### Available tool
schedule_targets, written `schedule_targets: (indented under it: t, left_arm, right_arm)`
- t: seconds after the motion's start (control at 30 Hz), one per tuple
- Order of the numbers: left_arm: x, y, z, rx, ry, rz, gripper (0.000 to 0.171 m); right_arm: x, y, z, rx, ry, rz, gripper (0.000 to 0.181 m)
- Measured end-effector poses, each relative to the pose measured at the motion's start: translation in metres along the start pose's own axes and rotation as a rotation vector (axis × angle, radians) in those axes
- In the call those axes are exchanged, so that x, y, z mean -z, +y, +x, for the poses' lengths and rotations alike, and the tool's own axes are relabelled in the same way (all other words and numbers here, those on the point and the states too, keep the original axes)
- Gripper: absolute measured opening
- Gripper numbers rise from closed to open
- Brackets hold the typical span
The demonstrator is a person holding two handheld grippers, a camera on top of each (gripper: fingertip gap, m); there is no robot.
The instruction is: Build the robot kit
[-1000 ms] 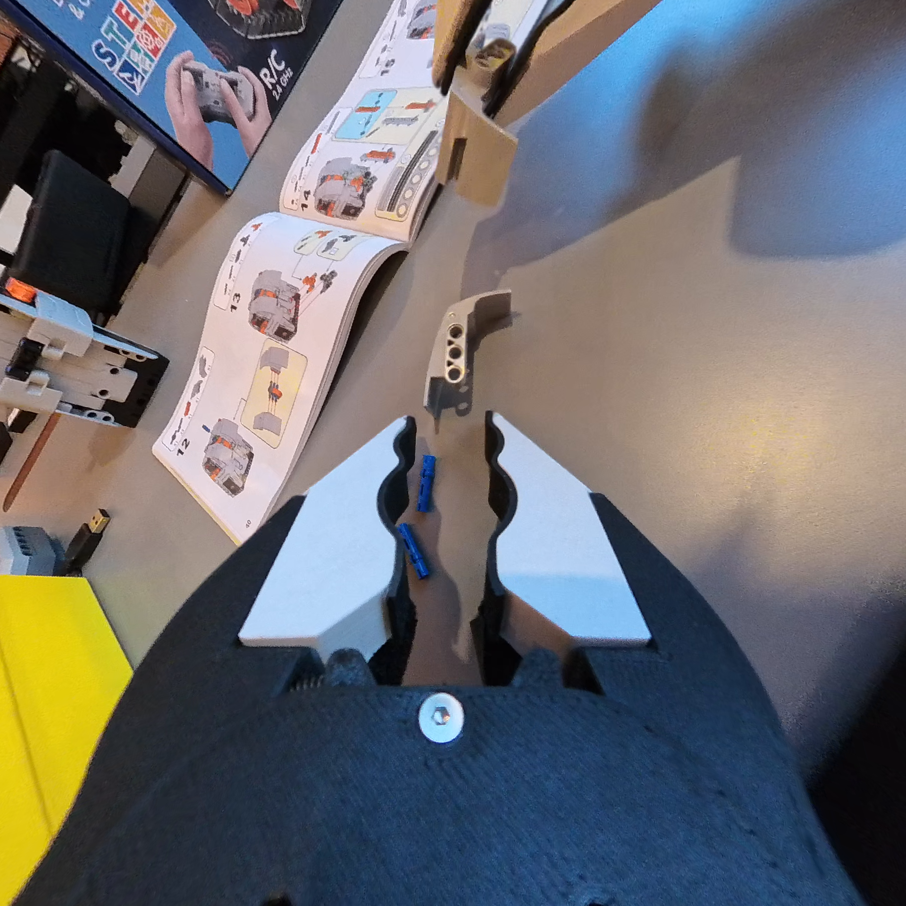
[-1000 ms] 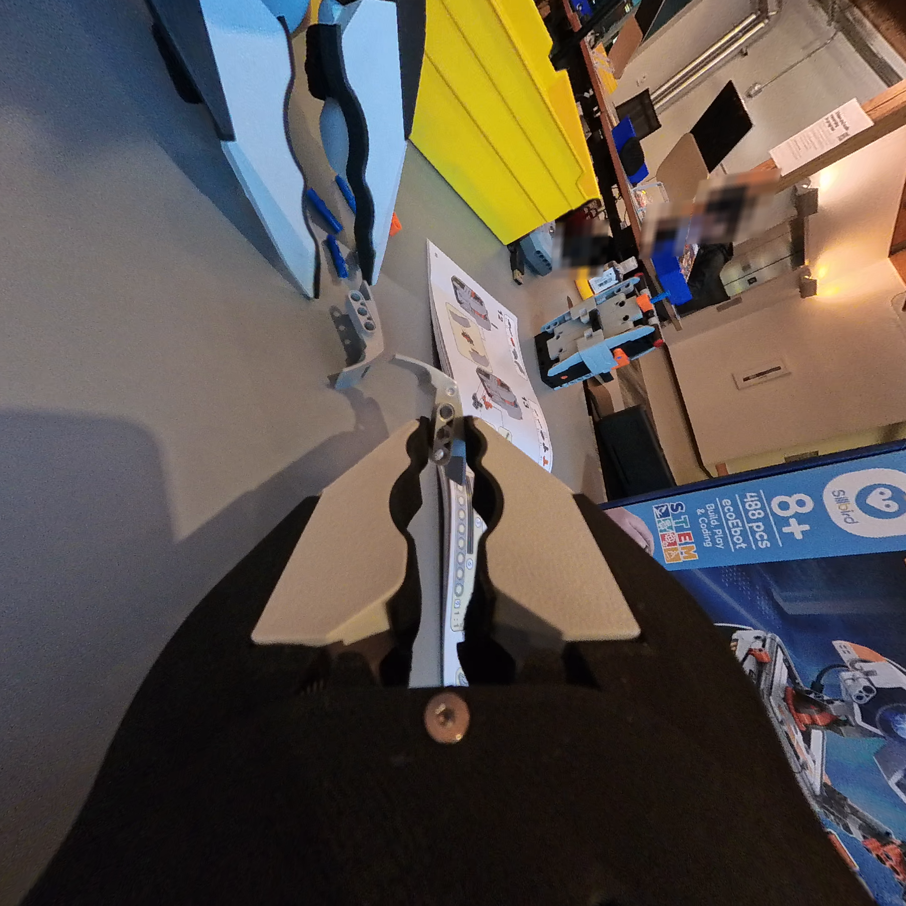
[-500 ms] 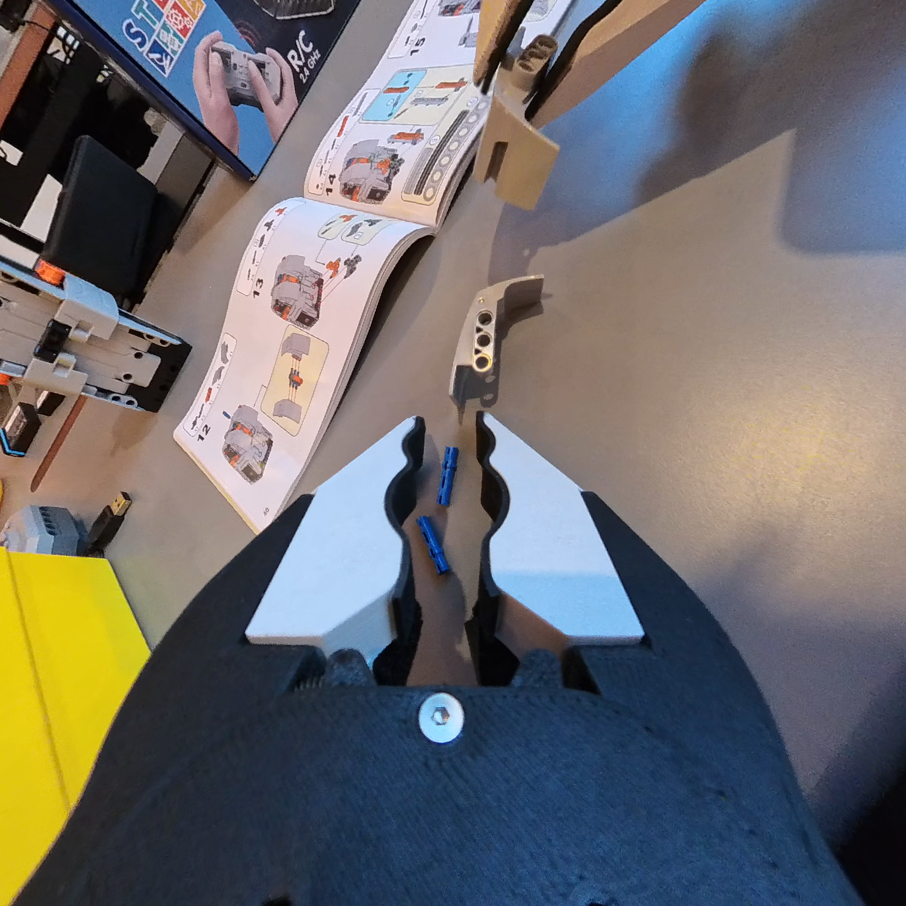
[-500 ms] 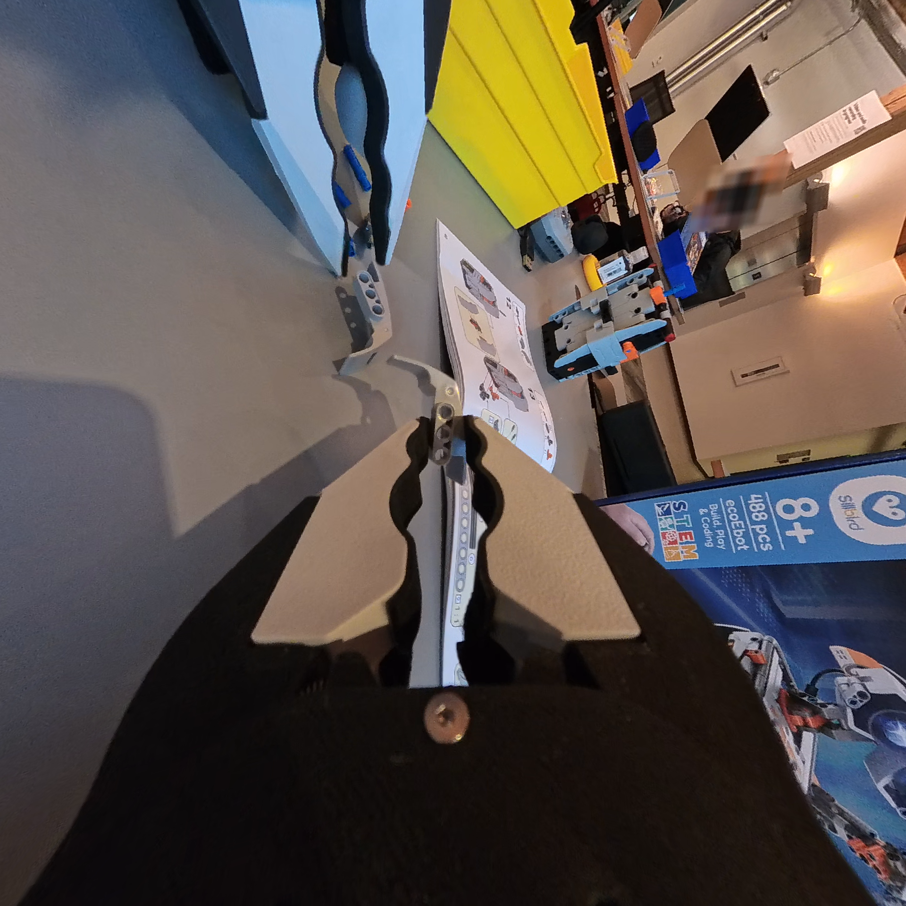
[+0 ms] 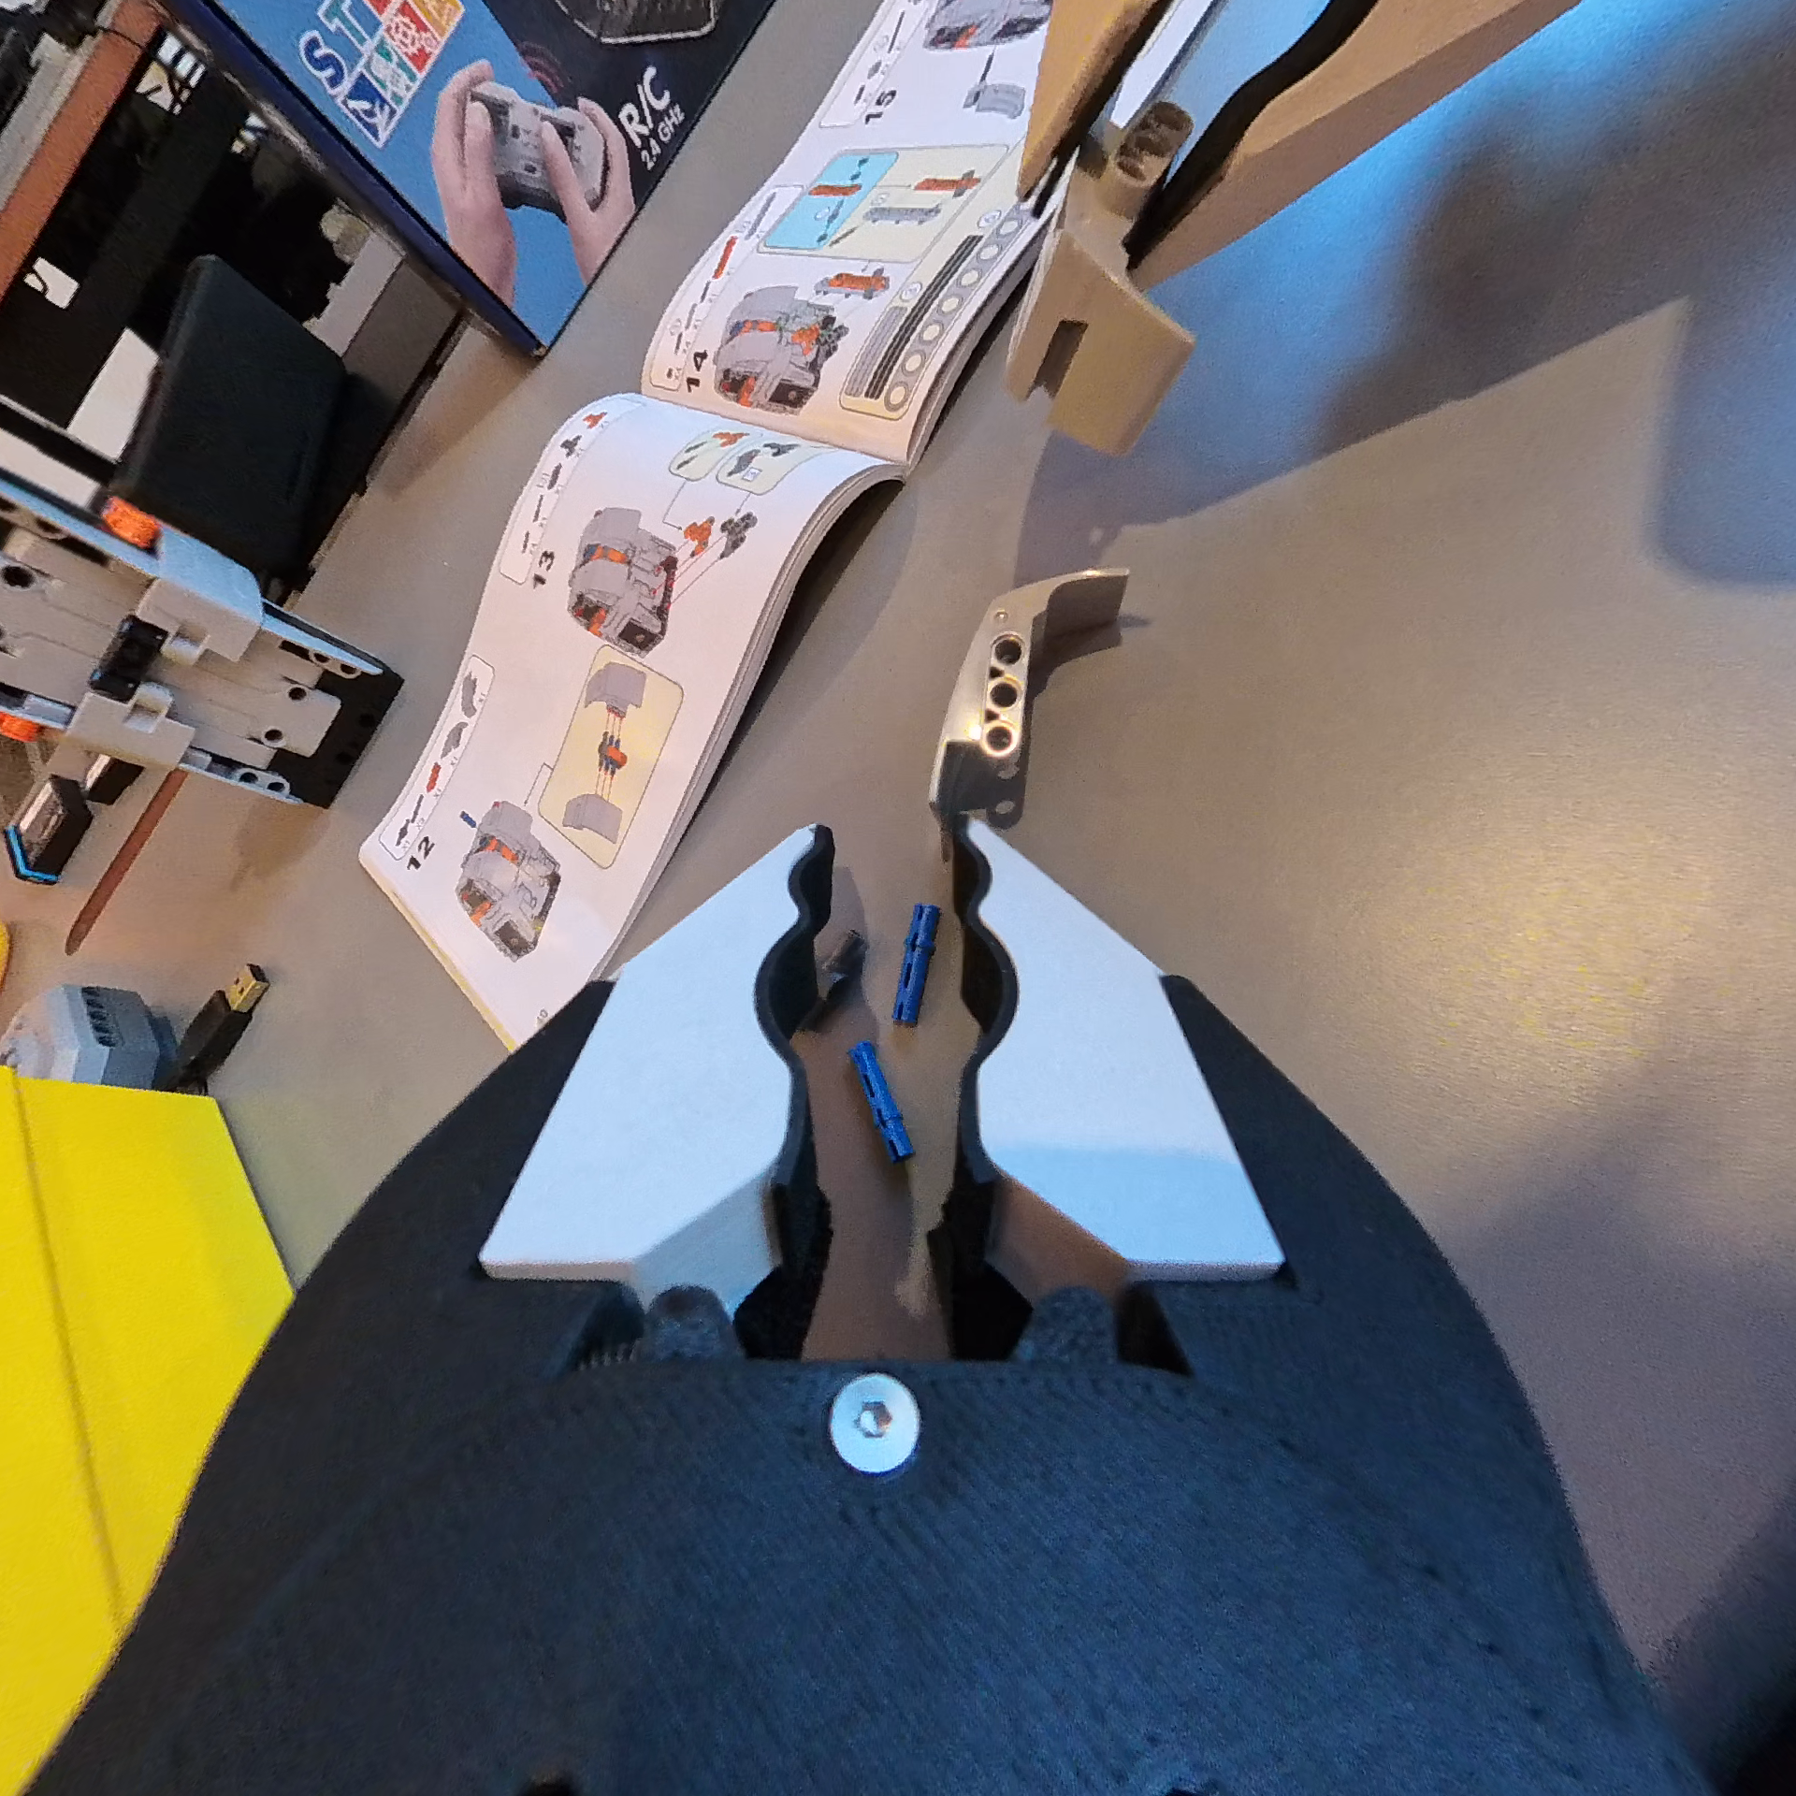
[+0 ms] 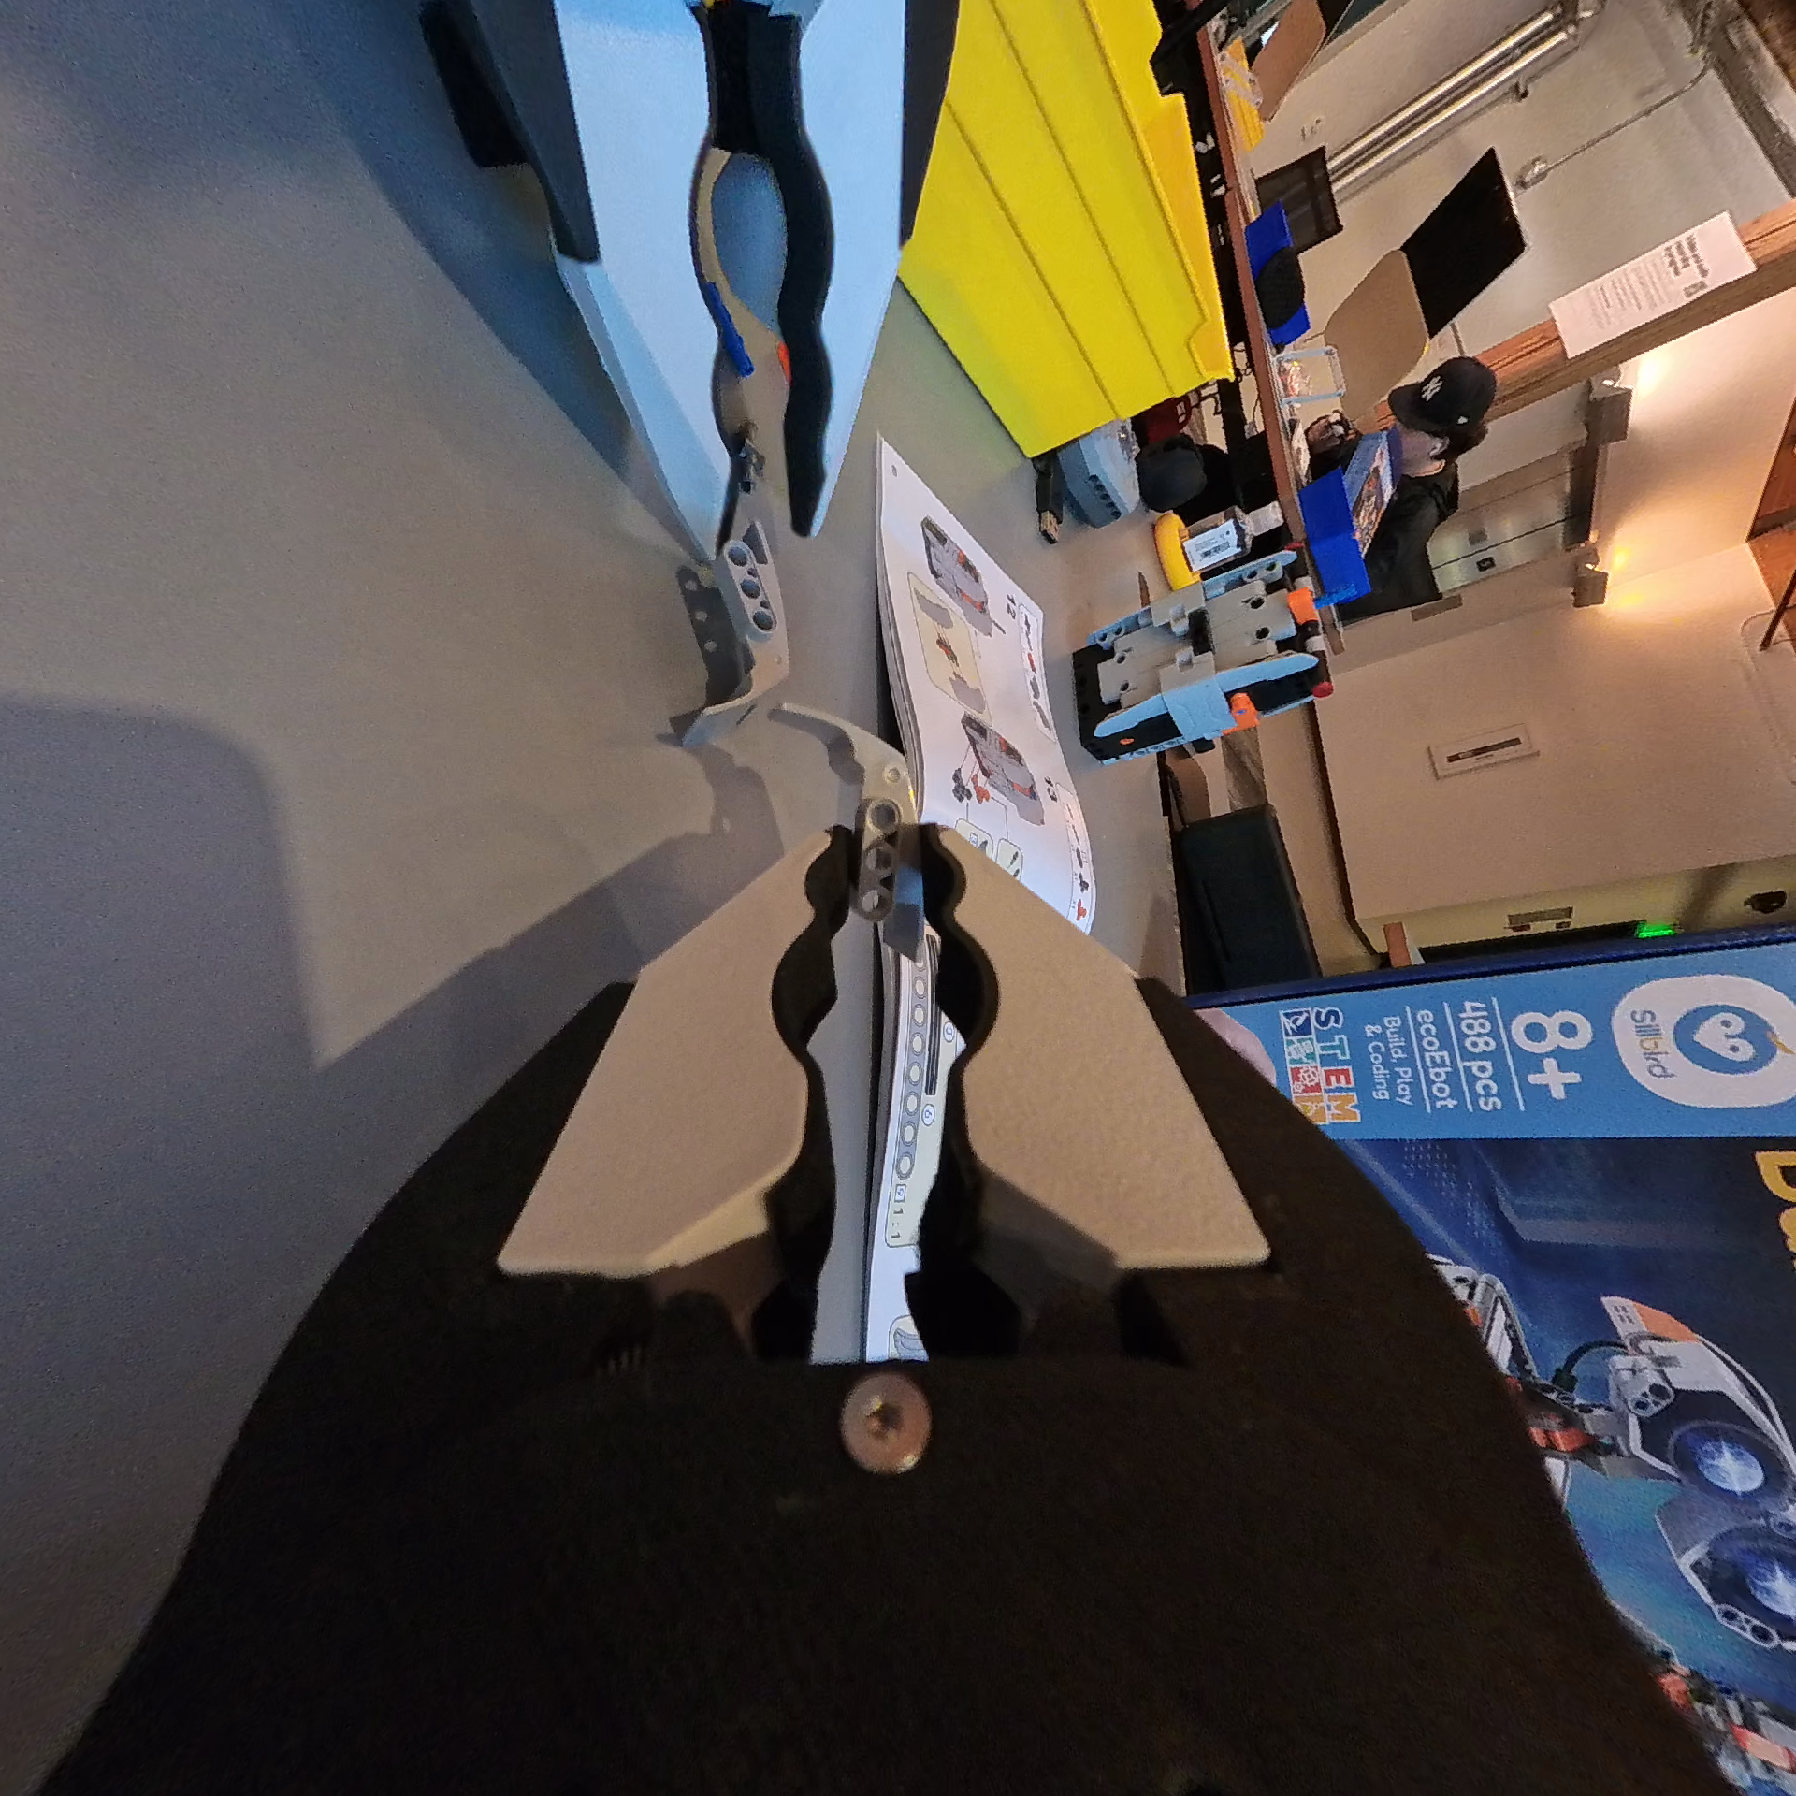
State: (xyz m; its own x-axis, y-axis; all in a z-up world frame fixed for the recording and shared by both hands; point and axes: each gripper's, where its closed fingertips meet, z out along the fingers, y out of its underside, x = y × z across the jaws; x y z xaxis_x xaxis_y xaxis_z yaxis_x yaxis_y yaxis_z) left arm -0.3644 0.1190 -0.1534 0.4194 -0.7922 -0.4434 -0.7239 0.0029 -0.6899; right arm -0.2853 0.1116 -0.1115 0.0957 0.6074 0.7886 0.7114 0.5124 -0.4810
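Observation:
My left gripper point(image 5: 892, 855) is open, low over the grey table. Between its fingers lie two blue pins point(image 5: 914, 962) point(image 5: 880, 1103) and a small black pin point(image 5: 841, 962), which is right next to the left pad. A grey curved panel piece point(image 5: 1011, 680) lies just beyond its tips. My right gripper point(image 6: 882, 846) is shut on a second grey curved panel piece point(image 6: 880, 855), held above the table. It also shows at the top of the left wrist view point(image 5: 1098, 146). The left gripper point(image 6: 763, 530) shows at the top of the right wrist view, over the loose panel point(image 6: 739, 603).
An open instruction booklet point(image 5: 632, 680) lies left of the panel. Behind it are a blue kit box point(image 5: 486, 97) and a part-built grey model point(image 5: 146, 680). A yellow bin point(image 5: 97, 1361) and a grey hub with a USB plug point(image 5: 87, 1020) stand at the left. A person point(image 6: 1429, 466) sits far off. My right fingertips sit around 10 cm from my left ones.
My left gripper has moved forward and left, closer to the loose panel. The blue pins now sit nearer its right finger, and a black pin has come into view. The right gripper keeps its hold.

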Motion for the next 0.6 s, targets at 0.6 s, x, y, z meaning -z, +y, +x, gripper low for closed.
schedule_targets:
  t: [0.6]
  left_arm:
    - [0.041, -0.031, -0.032, 0.140, -0.129, 0.263, 0.031]
  right_arm:
    - [0.013, 0.005, 0.027, -0.059, 0.155, -0.008, 0.013]
